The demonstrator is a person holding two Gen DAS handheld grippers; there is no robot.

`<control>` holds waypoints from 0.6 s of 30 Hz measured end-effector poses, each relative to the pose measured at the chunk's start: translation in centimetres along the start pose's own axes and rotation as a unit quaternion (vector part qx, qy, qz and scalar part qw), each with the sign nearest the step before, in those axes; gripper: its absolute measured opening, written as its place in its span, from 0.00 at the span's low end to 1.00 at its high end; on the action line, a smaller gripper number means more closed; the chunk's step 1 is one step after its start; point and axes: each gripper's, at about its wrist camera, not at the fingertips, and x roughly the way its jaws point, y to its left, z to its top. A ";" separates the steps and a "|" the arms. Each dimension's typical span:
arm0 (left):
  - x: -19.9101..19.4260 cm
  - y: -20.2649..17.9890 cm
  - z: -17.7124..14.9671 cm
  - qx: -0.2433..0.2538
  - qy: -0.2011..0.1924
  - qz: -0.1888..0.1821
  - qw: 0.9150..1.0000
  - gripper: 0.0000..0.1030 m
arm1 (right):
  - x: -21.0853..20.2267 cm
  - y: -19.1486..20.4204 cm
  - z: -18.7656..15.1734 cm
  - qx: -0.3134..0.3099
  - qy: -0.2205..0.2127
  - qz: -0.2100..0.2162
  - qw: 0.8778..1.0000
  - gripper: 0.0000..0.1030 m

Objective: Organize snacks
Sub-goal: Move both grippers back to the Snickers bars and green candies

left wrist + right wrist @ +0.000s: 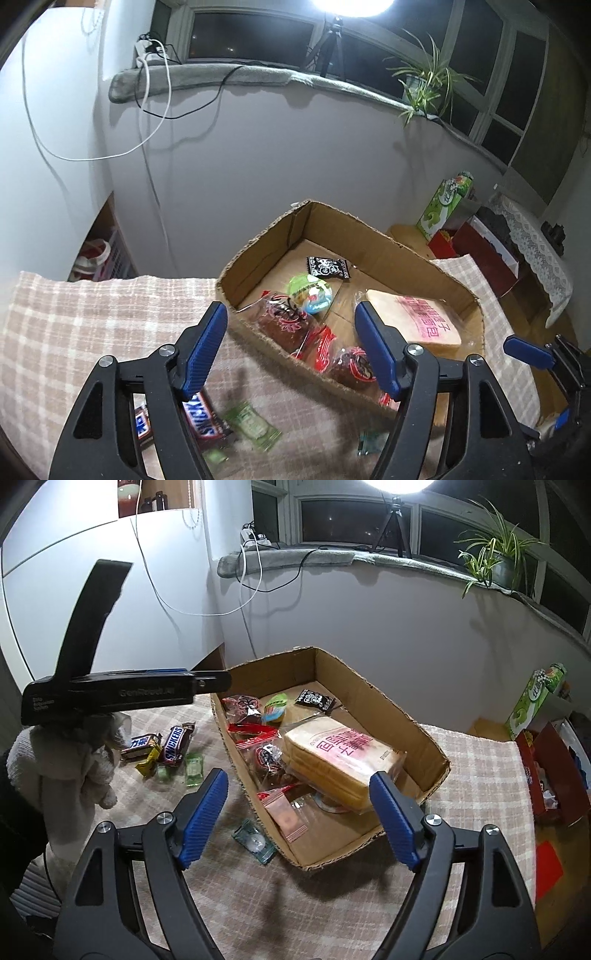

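Note:
An open cardboard box [258, 240] [436, 753] on the checked cloth holds a bag of sliced bread [417, 314] [343, 760], red-wrapped snacks [284, 321] [240, 705], a green-and-blue round snack [310, 291] and a black packet [327, 267]. Outside it, to the left, lie a Snickers bar [201, 413] [175, 744] and a green candy [255, 424] [194, 770]. My left gripper [291, 314] hovers open over the box's near wall with nothing in it. My right gripper [300, 779] is open and empty above the bread's near end.
A teal packet [255, 840] lies on the cloth against the box's near wall. A gloved hand [74, 760] carries the left gripper. Red and green boxes [543, 760] stand beyond the table's right edge. The wall and window sill rise behind.

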 end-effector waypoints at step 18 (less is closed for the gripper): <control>-7.2 7.4 -3.0 -0.049 -0.030 0.034 0.998 0.69 | -0.9 3.7 -0.4 -0.013 -0.001 0.037 0.999 0.80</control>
